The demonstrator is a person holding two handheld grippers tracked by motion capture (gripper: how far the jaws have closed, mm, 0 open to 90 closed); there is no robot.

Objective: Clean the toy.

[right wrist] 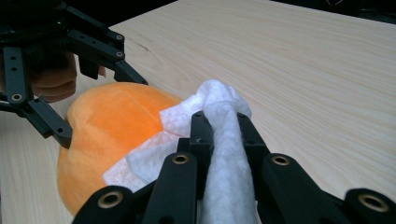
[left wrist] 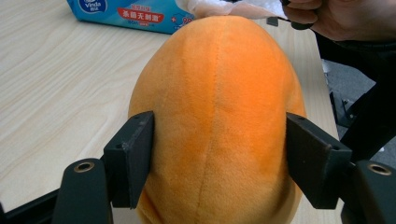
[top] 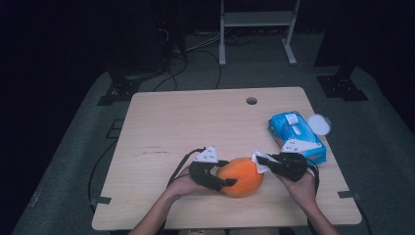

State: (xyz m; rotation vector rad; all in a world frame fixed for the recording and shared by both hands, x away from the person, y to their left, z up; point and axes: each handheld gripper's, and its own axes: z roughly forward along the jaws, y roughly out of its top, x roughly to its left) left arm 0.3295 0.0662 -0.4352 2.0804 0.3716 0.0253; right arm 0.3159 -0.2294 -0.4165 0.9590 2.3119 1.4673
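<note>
An orange plush toy (top: 242,176), egg-shaped with seams, lies on the wooden table (top: 195,122) near the front edge. My left gripper (top: 230,172) is shut on it from the left; in the left gripper view both pads (left wrist: 135,154) press into the sides of the plush (left wrist: 219,93). My right gripper (top: 262,160) comes in from the right, shut on a white wipe (top: 257,157). In the right gripper view the wipe (right wrist: 219,100) is pinched between the jaws of this gripper (right wrist: 223,122), and a loose flap of it lies on the plush (right wrist: 112,121).
A blue wipe pack (top: 296,134) lies at the table's right side, just behind my right hand, with a round white lid (top: 319,123) beside it. A cable hole (top: 251,101) sits near the far edge. Bare wood stretches across the left and back of the table.
</note>
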